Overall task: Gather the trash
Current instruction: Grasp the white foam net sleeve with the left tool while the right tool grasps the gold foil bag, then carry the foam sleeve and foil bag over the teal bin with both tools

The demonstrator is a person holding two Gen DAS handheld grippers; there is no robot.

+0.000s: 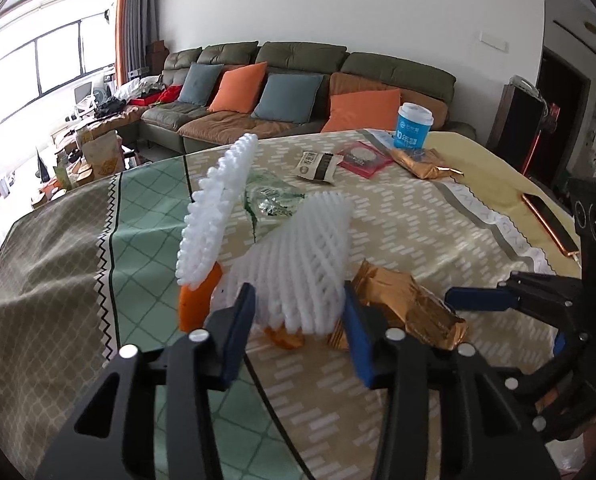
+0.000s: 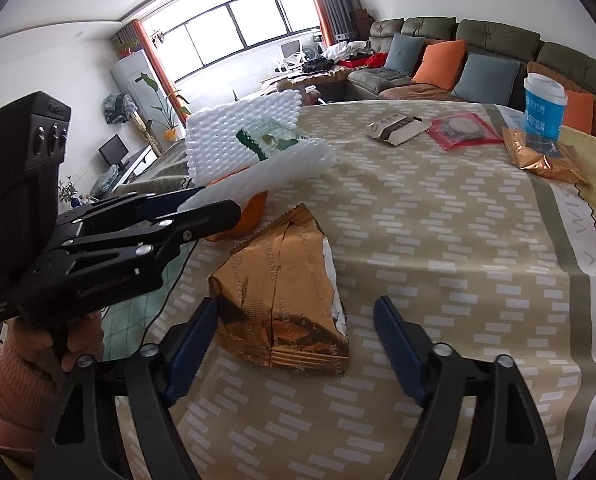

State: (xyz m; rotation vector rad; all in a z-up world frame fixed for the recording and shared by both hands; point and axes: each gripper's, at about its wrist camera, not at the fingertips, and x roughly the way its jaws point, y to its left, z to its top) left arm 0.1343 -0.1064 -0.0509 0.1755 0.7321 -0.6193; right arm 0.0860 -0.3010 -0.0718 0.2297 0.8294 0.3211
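A white foam fruit net (image 1: 298,256) lies on the tablecloth, and my left gripper (image 1: 298,300) is shut on its near end, one blue pad on each side. In the right wrist view the left gripper (image 2: 218,202) holds the same net (image 2: 258,176) from the left. A crumpled gold wrapper (image 2: 282,292) lies flat between the jaws of my right gripper (image 2: 296,304), which is open; the right pad stands clear of it. The left wrist view shows that wrapper (image 1: 410,304) with the right gripper's fingers (image 1: 478,300) reaching in from the right.
A second foam sheet (image 1: 218,208), orange peel (image 1: 198,304) and a green wrapper (image 1: 274,200) lie by the net. Farther back are a black-and-white packet (image 2: 394,128), a red packet (image 2: 462,130), another gold wrapper (image 2: 538,160) and a blue paper cup (image 2: 544,106). A phone (image 1: 550,220) lies near the right edge.
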